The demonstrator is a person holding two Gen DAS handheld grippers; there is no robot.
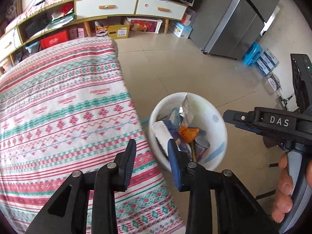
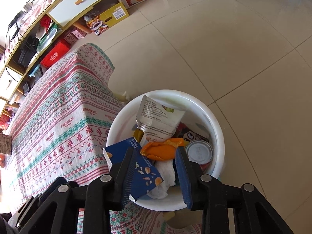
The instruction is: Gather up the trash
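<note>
A white trash bin (image 2: 195, 95) stands on the floor against the table's corner. It holds a torn white pouch (image 2: 158, 117), a blue carton (image 2: 140, 167), orange peel (image 2: 159, 150), a tin can (image 2: 198, 152) and a crumpled tissue (image 2: 163, 175). My right gripper (image 2: 155, 149) hangs open just above this trash, and its pads press on nothing. In the left wrist view the bin (image 1: 214, 105) sits right of the table, with the right gripper (image 1: 228, 116) beside its rim. My left gripper (image 1: 152, 144) is open and empty over the table's edge.
The table wears a red and green patterned cloth (image 1: 58, 107). A long low cabinet (image 1: 105, 5) with boxes under it runs along the far wall. A steel fridge (image 1: 239, 15) stands at the back right. A hand (image 1: 284, 187) holds the right gripper's handle. Beige tiled floor (image 2: 234, 48) lies beyond the bin.
</note>
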